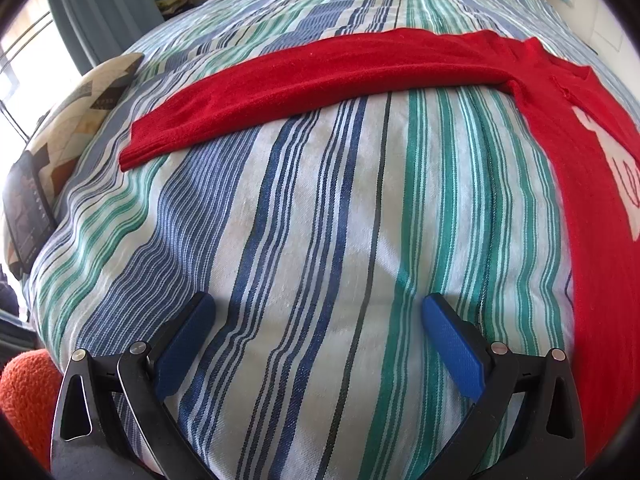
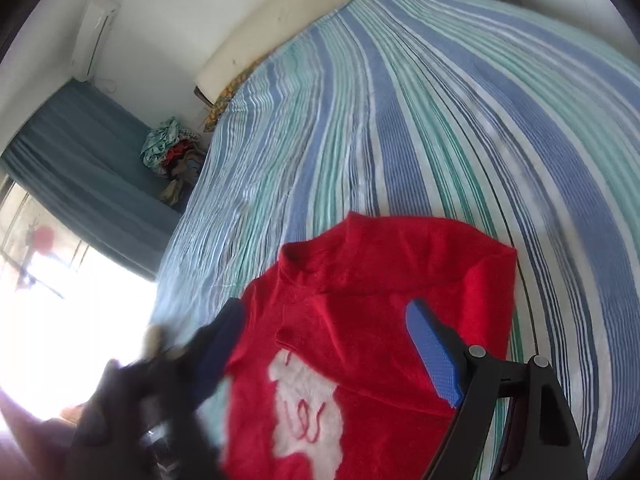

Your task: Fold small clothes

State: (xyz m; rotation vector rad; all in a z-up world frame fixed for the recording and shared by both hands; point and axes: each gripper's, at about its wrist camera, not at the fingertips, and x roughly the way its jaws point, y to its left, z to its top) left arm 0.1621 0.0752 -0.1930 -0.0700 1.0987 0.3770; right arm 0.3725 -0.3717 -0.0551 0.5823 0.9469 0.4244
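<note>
The sweater [image 2: 360,320] lies flat on the striped bed [image 1: 320,220], one sleeve [image 1: 320,80] stretched straight out sideways, the other seemingly folded across the chest, collar toward the headboard. Folding looks barely begun. Left gripper [image 1: 318,312] and right gripper [image 2: 324,320] both gape wide, holding nothing.

A sweater [image 1: 580,128] lies flat on the bed [image 1: 304,216], one sleeve [image 1: 280,92] stretched out leftward. A pillow [image 1: 80,120] sits at the bed's left edge.
</note>
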